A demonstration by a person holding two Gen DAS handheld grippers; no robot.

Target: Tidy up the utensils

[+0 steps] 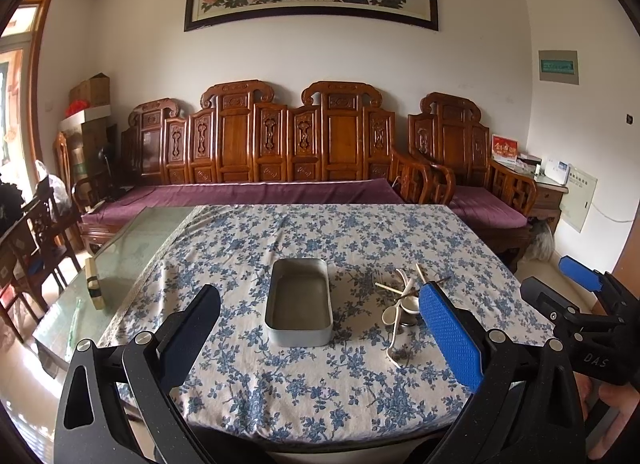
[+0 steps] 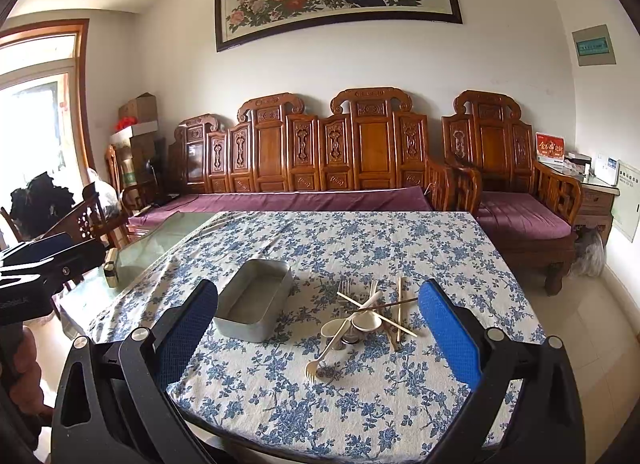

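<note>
An empty grey metal tin [image 1: 299, 304] [image 2: 256, 300] stands on the blue-flowered tablecloth [image 1: 304, 396] [image 2: 360, 248]. To its right lies a pile of utensils [image 1: 402, 298] [image 2: 370, 316]: white spoons, wooden chopsticks, metal forks, and a cream fork [image 2: 320, 360] nearest the front edge. My left gripper [image 1: 320, 336] hovers open above the near table edge, facing the tin. My right gripper [image 2: 320, 348] is open too, facing the pile from the front. Both hold nothing. The right gripper's blue pads [image 1: 580, 276] show at the right of the left wrist view.
A carved wooden bench with purple cushions [image 1: 248, 193] [image 2: 296, 199] runs behind the table. Bare glass tabletop [image 1: 120, 248] lies left of the cloth, with a small wooden block [image 1: 94, 284] [image 2: 111, 268] on it. Wooden chairs [image 1: 36, 240] stand at the left.
</note>
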